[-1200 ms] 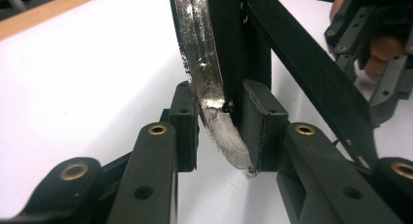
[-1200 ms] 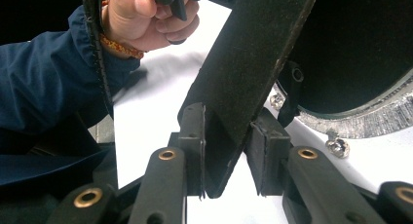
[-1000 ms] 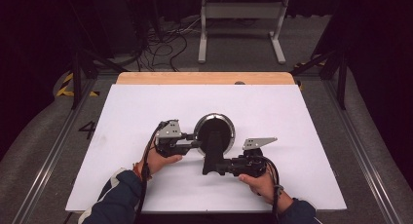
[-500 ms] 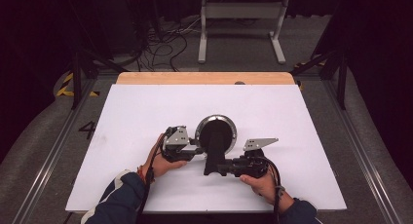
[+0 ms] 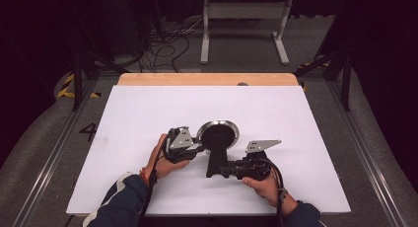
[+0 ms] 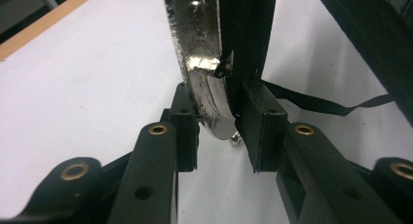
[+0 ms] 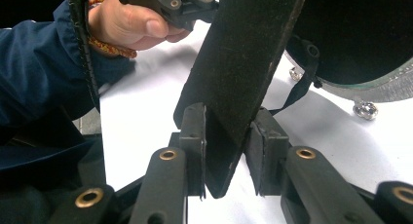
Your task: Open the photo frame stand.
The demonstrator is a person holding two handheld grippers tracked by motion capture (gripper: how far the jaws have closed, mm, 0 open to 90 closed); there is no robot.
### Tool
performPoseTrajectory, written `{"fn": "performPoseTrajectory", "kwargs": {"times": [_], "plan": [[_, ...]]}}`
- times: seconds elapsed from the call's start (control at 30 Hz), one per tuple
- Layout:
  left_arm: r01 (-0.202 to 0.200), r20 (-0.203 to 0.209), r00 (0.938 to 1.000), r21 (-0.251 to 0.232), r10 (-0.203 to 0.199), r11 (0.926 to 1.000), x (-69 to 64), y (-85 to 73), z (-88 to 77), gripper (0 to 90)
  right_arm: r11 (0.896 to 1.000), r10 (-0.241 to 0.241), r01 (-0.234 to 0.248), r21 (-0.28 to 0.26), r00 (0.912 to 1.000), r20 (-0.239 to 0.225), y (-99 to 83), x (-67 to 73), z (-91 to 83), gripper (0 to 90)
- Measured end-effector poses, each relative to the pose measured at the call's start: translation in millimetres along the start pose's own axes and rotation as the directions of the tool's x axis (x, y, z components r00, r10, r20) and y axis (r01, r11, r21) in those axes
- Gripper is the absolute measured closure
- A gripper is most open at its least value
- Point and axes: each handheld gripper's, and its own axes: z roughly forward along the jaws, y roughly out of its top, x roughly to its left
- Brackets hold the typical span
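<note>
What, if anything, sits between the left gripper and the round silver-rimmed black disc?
Nothing visible. The left gripper already has its jaws around the edge of the round silver-rimmed black disc, while the right gripper clamps the flat black handle.

A round mirror-like disc with a silvery rim and black face stands tilted on the white table, near the middle of its front half. A flat black handle runs from the disc toward the table's near edge. A thin black strap hangs from it, and small silver ball feet show under the rim.
</note>
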Motion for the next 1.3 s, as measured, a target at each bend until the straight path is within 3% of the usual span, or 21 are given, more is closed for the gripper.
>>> {"fn": "performPoseTrajectory", "kwargs": {"times": [0.1, 0.2, 0.27, 0.4, 0.47, 0.8, 1.0, 1.17, 1.3], "plan": [[0.014, 0.013, 0.9998, -0.004, -0.014, 0.9999, 0.8, -1.5, 2.0, 69.6, 1.000, 0.006, -0.006, -0.001, 1.0000, -0.003, 0.1, -0.6, -0.7, 71.3], [0.017, 0.068, 0.9975, 0.032, -0.019, 0.9994, 1.0, -3.0, 8.0, 62.3, 1.000, 0.003, -0.003, 0.001, 1.0000, 0.002, -0.1, -1.3, -0.5, 71.5], [-0.007, 0.053, 0.9986, 0.067, 0.004, 0.9977, -1.9, -4.0, 12.5, 63.0, 1.000, 0.001, -0.001, 0.004, 1.0000, 0.006, -0.7, -1.7, -0.1, 72.1], [-0.003, 0.045, 0.9990, 0.073, 0.000, 0.9973, -3.0, -3.8, 15.4, 63.8, 1.000, 0.000, 0.000, 0.005, 0.9999, 0.011, -1.1, -2.3, -0.1, 72.1], [-0.022, 0.002, 0.9998, 0.090, 0.022, 0.9957, -4.8, -3.2, 16.8, 67.2, 1.000, -0.004, 0.004, 0.006, 0.9999, 0.013, -0.7, -1.7, -0.3, 72.0], [-0.046, -0.083, 0.9951, 0.094, 0.054, 0.9945, -10.1, -0.3, 24.0, 66.4, 1.000, -0.004, 0.004, 0.002, 0.9997, 0.022, 0.5, -2.5, -1.0, 71.5], [-0.070, -0.143, 0.9858, 0.118, 0.087, 0.9906, -9.9, 0.8, 26.9, 67.0, 1.000, -0.008, 0.007, 0.015, 0.9989, 0.045, 1.1, -4.3, 0.7, 71.6], [-0.049, -0.177, 0.9817, 0.120, 0.070, 0.9915, -6.2, 1.7, 31.0, 67.2, 1.000, 0.005, -0.007, 0.020, 0.9961, 0.088, 3.0, -10.3, 5.9, 71.9], [-0.060, -0.189, 0.9784, 0.128, 0.084, 0.9899, -4.6, 1.6, 31.7, 68.1, 1.000, 0.001, -0.003, 0.022, 0.9955, 0.094, 2.9, -14.2, 8.0, 72.2]]}}
